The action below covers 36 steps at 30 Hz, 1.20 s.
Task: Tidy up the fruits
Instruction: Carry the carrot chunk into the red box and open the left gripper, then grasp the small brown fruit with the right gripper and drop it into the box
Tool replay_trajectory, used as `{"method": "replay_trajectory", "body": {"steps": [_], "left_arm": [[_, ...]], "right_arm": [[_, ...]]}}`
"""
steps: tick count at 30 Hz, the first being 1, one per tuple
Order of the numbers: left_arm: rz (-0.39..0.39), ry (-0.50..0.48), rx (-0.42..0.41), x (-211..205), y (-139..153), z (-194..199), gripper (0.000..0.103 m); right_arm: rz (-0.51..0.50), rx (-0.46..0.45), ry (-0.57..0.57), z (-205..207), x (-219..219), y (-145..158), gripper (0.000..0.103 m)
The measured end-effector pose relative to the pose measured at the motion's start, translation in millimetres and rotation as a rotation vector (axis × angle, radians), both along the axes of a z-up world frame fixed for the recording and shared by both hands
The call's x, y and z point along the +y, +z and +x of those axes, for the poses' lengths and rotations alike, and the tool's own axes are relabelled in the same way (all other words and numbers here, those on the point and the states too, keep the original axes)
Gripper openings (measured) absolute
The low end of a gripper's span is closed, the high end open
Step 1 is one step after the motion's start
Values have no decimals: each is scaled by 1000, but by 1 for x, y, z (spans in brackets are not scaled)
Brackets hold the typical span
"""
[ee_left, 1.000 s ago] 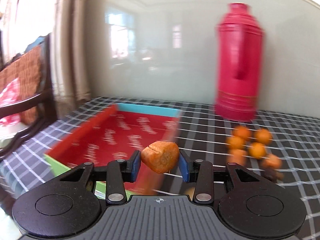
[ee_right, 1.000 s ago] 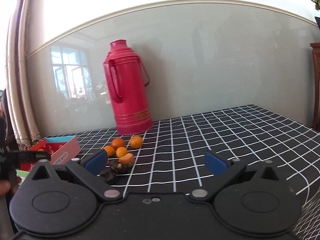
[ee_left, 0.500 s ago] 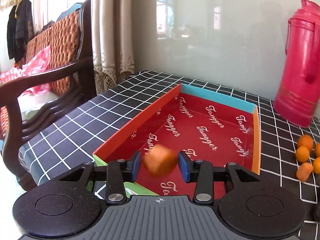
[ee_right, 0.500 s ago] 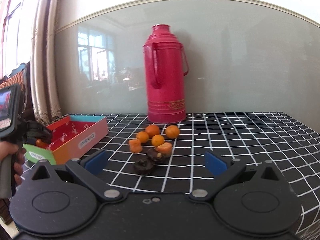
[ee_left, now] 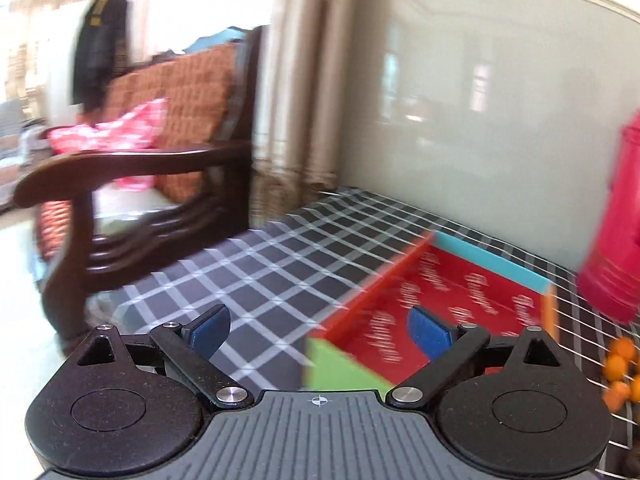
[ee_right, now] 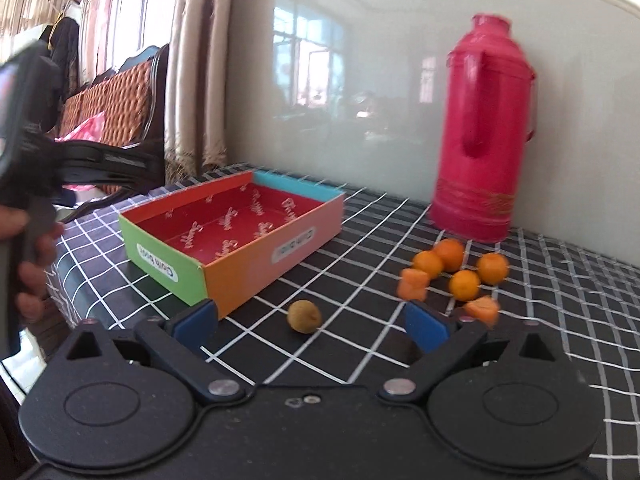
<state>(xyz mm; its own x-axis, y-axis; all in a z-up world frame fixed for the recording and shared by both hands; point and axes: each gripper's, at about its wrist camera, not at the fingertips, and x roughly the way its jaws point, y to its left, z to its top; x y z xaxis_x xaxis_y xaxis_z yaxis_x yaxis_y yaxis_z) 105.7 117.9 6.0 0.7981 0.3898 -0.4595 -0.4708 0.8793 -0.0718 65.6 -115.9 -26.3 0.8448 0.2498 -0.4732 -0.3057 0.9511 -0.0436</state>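
A red-lined cardboard box (ee_right: pixel 236 236) with green, orange and blue walls stands on the checked tablecloth; it also shows in the left wrist view (ee_left: pixel 440 300). Small oranges (ee_right: pixel 452 254) and orange pieces (ee_right: pixel 414 284) lie in a cluster right of the box, with a brown round fruit (ee_right: pixel 305 316) in front. My left gripper (ee_left: pixel 318 330) is open and empty, above the box's near-left corner. My right gripper (ee_right: pixel 310 326) is open and empty, low over the table just before the brown fruit. No fruit shows inside the box.
A tall pink thermos (ee_right: pixel 482 132) stands at the back against the glossy wall. A wooden armchair (ee_left: pixel 132 168) with a woven back stands off the table's left edge. The hand holding the left gripper (ee_right: pixel 28 208) shows at far left.
My left gripper opened and let go of the orange piece, then swung left and up. The right gripper moved left toward the box and lower; a brown fruit now lies in front of it.
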Motion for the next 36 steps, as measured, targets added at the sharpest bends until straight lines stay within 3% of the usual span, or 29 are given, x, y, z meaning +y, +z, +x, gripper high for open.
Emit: {"method": "replay_trajectory", "body": {"steps": [3, 5, 7, 11, 16, 22, 26, 36], "left_arm": [[11, 44, -24, 20, 1, -15, 95], [38, 66, -35, 29, 1, -21, 95], [51, 86, -38, 39, 0, -27, 95], [36, 111, -30, 58, -2, -32, 95], [36, 145, -22, 75, -5, -35, 95], [15, 174, -12, 87, -10, -39, 96], [22, 184, -9, 92, -11, -42, 96], [26, 209, 7, 104, -15, -45, 96]], "right_arm": [[6, 52, 1, 21, 5, -9, 70], [6, 76, -10, 30, 8, -14, 53], [2, 98, -17, 40, 11, -20, 53], [0, 137, -47, 49, 15, -30, 29], [-22, 140, -59, 51, 20, -35, 19], [9, 51, -79, 47, 23, -19, 19], [75, -27, -11, 47, 32, 5, 19], [46, 8, 147, 70, 79, 3, 19]]}}
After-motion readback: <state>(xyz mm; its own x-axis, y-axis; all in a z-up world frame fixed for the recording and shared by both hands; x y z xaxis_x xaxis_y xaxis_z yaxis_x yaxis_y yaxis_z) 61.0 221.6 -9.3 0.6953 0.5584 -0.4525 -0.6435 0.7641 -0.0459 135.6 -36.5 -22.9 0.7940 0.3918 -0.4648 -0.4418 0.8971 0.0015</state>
